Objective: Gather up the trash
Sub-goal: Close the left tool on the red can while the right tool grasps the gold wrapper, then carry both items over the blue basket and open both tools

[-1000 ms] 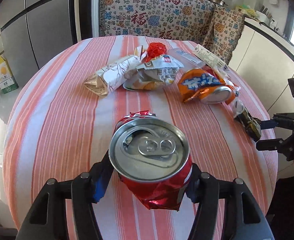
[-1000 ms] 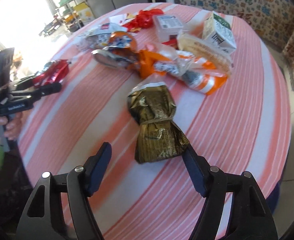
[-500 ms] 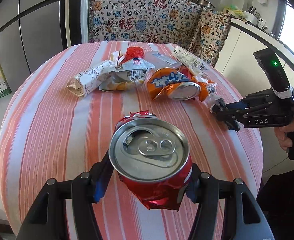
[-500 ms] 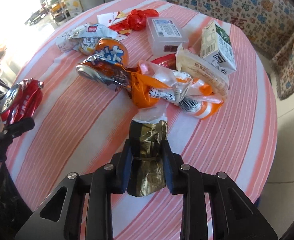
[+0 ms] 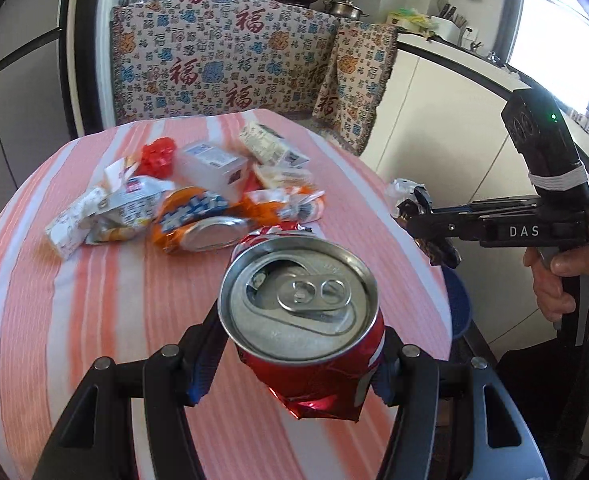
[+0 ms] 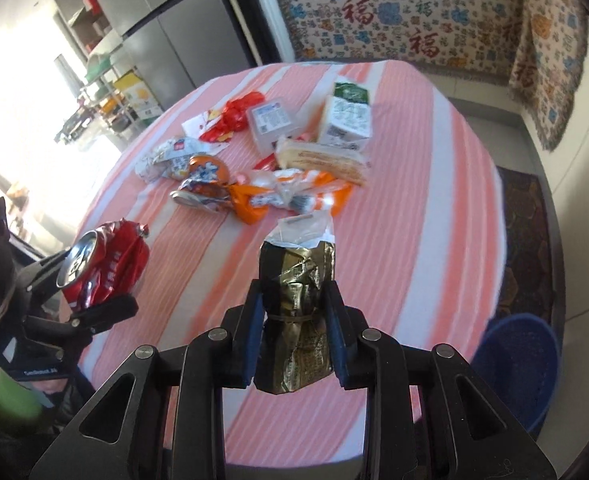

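Observation:
My left gripper (image 5: 294, 364) is shut on a crushed red can (image 5: 306, 320), held above the near part of the striped round table (image 5: 94, 300). The same red can (image 6: 102, 264) shows at the left in the right wrist view. My right gripper (image 6: 294, 328) is shut on a crumpled gold-and-black wrapper (image 6: 298, 312), lifted off the cloth. In the left wrist view the right gripper (image 5: 426, 228) hangs at the table's right edge with the wrapper (image 5: 410, 200) in it. A pile of trash lies mid-table: an orange can (image 5: 198, 224), a snack bag (image 5: 130, 204), a clear plastic box (image 5: 210, 168) and a milk carton (image 6: 346, 116).
A blue bin (image 6: 522, 364) stands on the floor beside the table's right side; its rim (image 5: 458, 304) shows under the right gripper. A patterned cloth-covered bench (image 5: 230, 64) lies behind the table, a fridge (image 6: 166, 32) at the far left. A hand (image 5: 554, 280) grips the right tool's handle.
The right gripper closed on the gold wrapper and lifted it off the table. The left gripper carried the red can up and sideways; the trash pile now looks farther away in both views.

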`<state>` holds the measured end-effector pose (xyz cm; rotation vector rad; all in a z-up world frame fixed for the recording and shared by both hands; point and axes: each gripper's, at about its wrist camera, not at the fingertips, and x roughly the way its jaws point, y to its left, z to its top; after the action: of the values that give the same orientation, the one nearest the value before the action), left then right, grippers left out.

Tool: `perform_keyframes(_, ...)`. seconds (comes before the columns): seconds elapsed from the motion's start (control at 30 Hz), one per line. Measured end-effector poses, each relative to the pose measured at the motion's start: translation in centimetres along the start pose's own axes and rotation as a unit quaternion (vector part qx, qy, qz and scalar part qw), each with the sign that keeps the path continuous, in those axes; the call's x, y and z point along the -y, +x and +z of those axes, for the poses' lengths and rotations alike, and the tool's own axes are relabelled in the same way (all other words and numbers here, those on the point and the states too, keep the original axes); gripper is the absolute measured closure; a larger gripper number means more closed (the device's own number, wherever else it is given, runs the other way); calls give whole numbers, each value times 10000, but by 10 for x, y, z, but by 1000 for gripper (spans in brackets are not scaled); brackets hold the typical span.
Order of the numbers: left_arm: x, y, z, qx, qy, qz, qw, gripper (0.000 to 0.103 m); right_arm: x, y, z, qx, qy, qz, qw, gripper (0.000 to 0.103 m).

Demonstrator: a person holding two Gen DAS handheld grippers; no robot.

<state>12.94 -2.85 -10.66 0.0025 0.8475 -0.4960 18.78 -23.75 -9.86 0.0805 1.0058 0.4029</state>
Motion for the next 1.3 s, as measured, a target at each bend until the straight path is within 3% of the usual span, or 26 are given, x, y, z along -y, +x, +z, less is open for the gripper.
perform_keyframes(0.23, 94, 43, 26, -130, 511, -636, 9966, 41, 106, -48, -33, 196, 869, -829, 9926, 74)
perform_keyframes(0.43, 180, 95, 44, -430, 952, -1142, 9880, 41, 190, -63, -66, 150, 1487, -1351, 9795, 74)
perform_keyframes(0.63, 236, 161, 50, -812, 1206, -1289, 9809, 41, 255, -62, -95, 186, 2095, -1430, 9671, 74)
perform_keyframes(0.87, 265, 233, 46, -1197, 1244, -1256, 9769, 41, 291, -56, -115, 311, 2524, -1325, 9580, 74)
perform_keyframes(1.13, 288, 273, 38, -1310, 1514, -1202, 9724, 41, 313, -53, -128, 275, 2864, -1211, 9500, 72)
perform_keyframes(1.23, 295, 285, 33, -1276, 1655, -1123, 9714, 40, 315, -54, -130, 324, 2938, -1283, 9467, 66)
perform_keyframes(1.3, 299, 297, 31, -1344, 1766, -1064, 9692, 35, 318, -54, -128, 385, 2982, -1264, 9453, 51)
